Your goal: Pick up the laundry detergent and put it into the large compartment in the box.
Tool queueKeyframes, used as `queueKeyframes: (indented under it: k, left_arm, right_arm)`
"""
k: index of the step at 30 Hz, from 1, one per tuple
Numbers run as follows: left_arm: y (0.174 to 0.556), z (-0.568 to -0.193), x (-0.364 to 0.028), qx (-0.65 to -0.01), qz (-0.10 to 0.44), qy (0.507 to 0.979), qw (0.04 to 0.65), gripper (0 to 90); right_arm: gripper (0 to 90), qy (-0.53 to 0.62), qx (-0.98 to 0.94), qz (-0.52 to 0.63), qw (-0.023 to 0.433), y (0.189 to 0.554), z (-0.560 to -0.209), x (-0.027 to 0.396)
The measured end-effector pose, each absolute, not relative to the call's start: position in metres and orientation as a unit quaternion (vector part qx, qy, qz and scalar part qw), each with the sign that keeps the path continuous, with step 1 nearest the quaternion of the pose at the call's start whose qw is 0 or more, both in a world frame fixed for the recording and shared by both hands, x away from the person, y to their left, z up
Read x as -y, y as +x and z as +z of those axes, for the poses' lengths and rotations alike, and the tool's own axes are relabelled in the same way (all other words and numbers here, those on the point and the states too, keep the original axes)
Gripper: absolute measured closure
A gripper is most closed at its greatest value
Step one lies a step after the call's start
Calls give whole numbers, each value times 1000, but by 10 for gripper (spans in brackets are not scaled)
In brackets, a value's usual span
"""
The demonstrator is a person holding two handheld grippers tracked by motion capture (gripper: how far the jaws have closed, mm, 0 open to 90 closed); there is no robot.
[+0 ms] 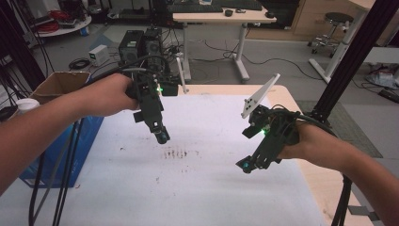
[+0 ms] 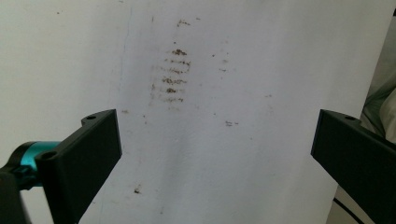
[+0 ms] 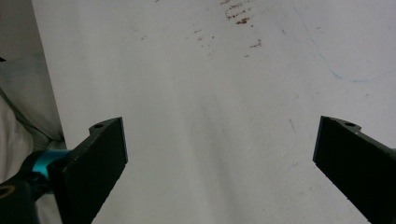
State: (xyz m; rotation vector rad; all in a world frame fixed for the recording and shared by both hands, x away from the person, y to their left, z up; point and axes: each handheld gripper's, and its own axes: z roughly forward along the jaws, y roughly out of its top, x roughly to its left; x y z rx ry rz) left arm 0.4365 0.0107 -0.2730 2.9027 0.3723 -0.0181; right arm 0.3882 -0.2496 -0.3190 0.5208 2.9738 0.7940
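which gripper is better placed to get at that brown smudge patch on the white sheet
Left. The left gripper hangs just behind the brown smudge patch, which lies ahead between its open jaws. The right gripper hovers farther to the side, also open.

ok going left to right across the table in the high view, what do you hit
cardboard box → left gripper → brown smudge marks on the white sheet → right gripper

I hold the left gripper (image 1: 162, 136) and right gripper (image 1: 244, 165) jaws wide apart, both empty, above the white sheet's (image 1: 197, 188) middle, flanking brown smudges (image 1: 181, 153).
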Motion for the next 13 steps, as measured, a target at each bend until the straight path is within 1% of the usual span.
queueKeyframes:
  k: [9,13]
  left_arm:
    - [438,-276,-11,-126,-6,986,109,17]
    - [441,-282,-13,-145,7,984,102,17]
  right_arm:
    - [21,168,-953,253,6,389,-323,248]
    - [21,171,-951,257,6,388,-325,249]
